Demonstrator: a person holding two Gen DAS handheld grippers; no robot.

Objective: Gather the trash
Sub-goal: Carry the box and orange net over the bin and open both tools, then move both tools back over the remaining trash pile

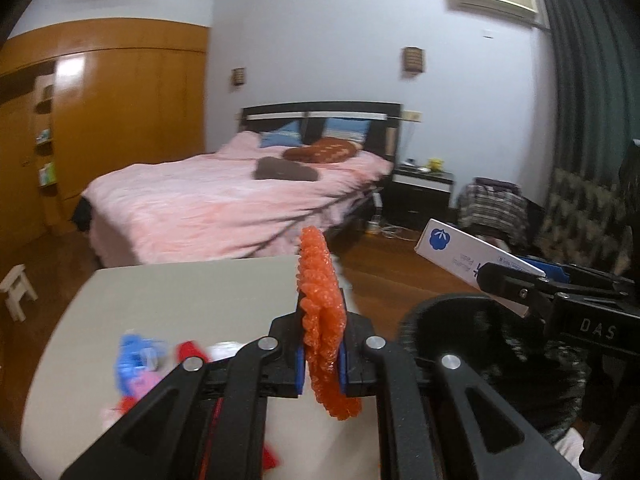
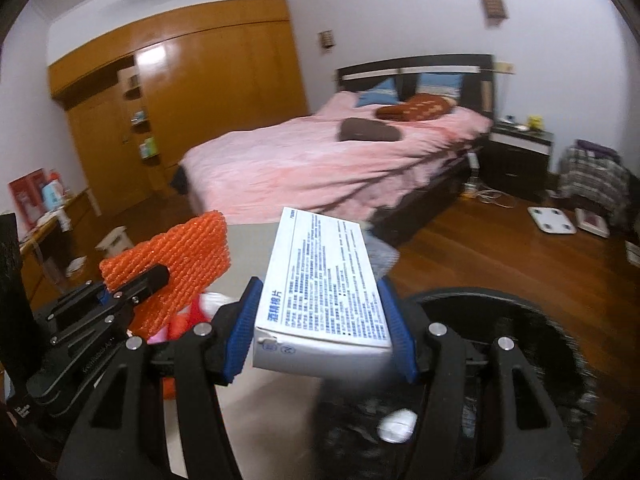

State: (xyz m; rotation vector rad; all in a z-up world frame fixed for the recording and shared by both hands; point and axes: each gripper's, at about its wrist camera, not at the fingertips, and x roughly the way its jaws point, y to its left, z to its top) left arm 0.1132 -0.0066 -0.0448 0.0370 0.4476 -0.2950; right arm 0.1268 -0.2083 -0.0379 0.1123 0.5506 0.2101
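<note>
My left gripper is shut on an orange foam net sleeve, held upright above the grey table; the sleeve also shows in the right wrist view. My right gripper is shut on a white cardboard box with blue print, held over the black bin; the box also shows in the left wrist view. The bin stands just right of the table. A crumpled white scrap lies inside it. Blurred blue, pink and red wrappers lie on the table.
A bed with a pink cover stands beyond the table. A wooden wardrobe fills the left wall. A small white stool stands at the left. A nightstand, a scale and clothes sit at the right on the wooden floor.
</note>
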